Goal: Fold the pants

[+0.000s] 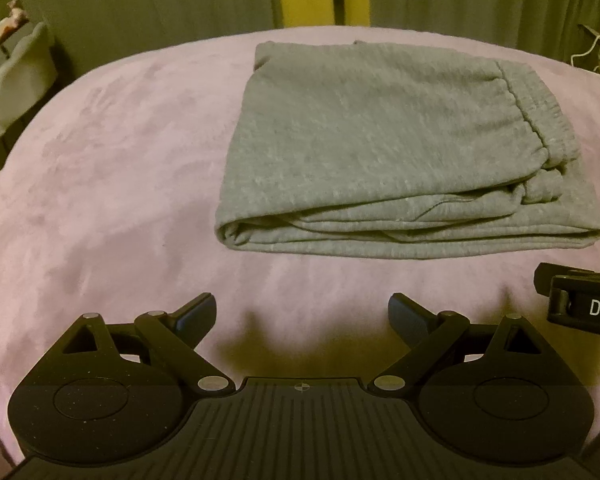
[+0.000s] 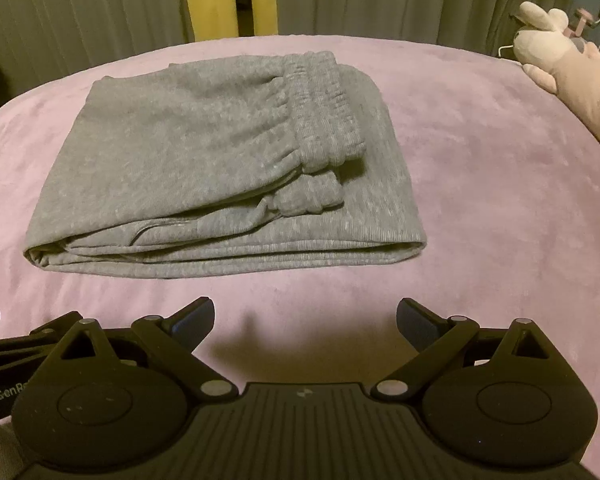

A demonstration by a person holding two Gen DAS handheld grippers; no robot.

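Your grey knit sweatpants lie folded into a compact stack on the pink fleece bed cover, elastic waistband uppermost, so the folding looks finished. You hold the left gripper and right gripper side by side, short of the near edge, fingers spread wide and empty, clear of the cloth.

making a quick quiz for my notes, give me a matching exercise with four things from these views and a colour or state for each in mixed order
Things:
1. sweatpants
2. blanket
3. left hand-held gripper
4. plush toy

Descriptions:
A. cream and pink, lying at the far right edge of the bed
B. grey, folded into a flat stack
C. lilac, spread under everything
D. open, holding nothing

Pairs: 1-B, 2-C, 3-D, 4-A
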